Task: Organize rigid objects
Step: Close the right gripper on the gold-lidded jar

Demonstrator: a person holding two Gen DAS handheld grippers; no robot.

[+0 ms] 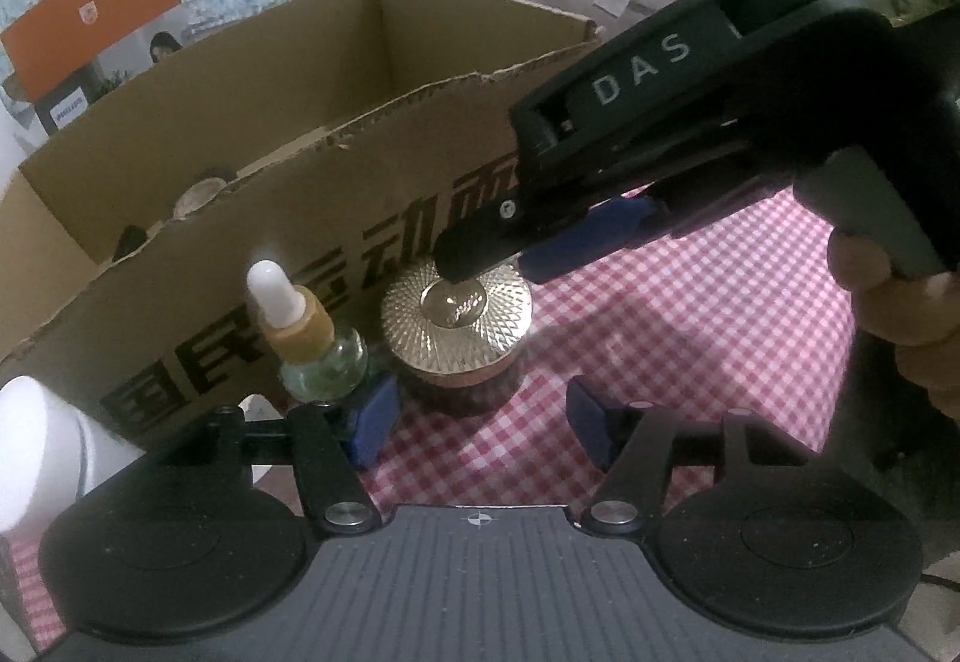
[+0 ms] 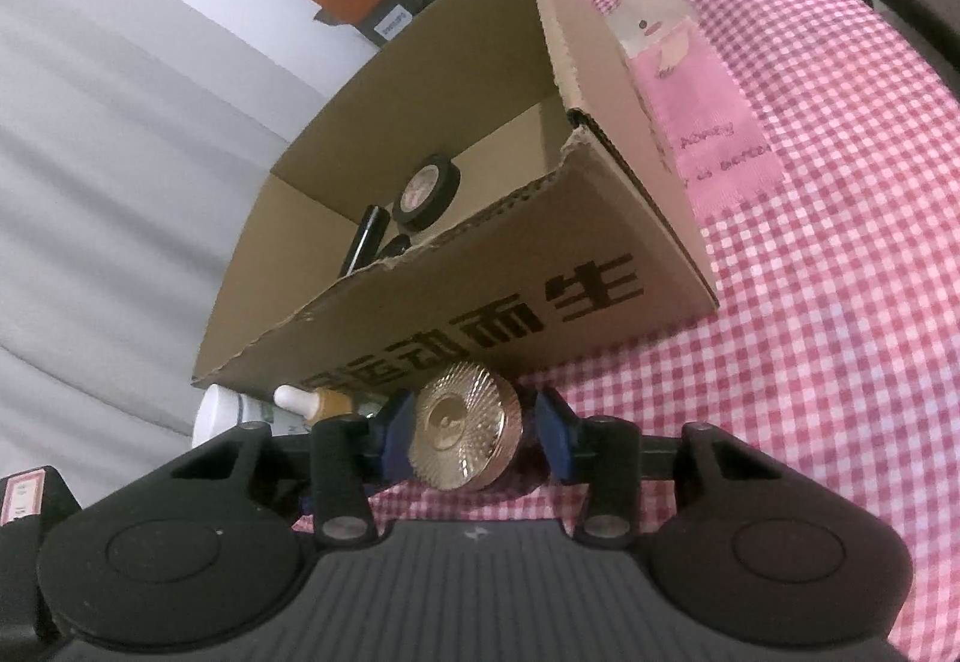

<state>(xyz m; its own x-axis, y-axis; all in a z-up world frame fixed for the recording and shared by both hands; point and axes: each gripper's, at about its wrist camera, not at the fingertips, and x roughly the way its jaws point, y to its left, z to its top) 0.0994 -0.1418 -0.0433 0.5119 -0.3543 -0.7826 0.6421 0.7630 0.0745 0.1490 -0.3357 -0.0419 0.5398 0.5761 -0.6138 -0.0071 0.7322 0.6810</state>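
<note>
We see the right gripper (image 2: 474, 431) astride a jar with a gold ribbed lid (image 2: 465, 431); its blue pads (image 2: 555, 437) stand on either side of the dark jar body, very close to it, but we cannot tell whether they press on it. The jar sits on the pink checked cloth (image 2: 810, 362), just ahead of the tool and touching or nearly touching the printed front wall of the cardboard box (image 2: 480, 302). Beyond that wall, inside the box, we note a roll of black tape (image 2: 427, 189) and a black tube (image 2: 362, 240).

From the left wrist view, the left gripper (image 1: 486, 425) is parted about halfway with nothing between its pads (image 1: 375, 422). A dropper bottle (image 1: 315, 344) with a white bulb stands just ahead of its left pad, and the jar stands ahead between the fingers. The right gripper reaches in from the right, its tips over the lid. A hand (image 1: 894, 314) holds its grip. A white cylinder (image 1: 36, 452) lies at the far left.
</note>
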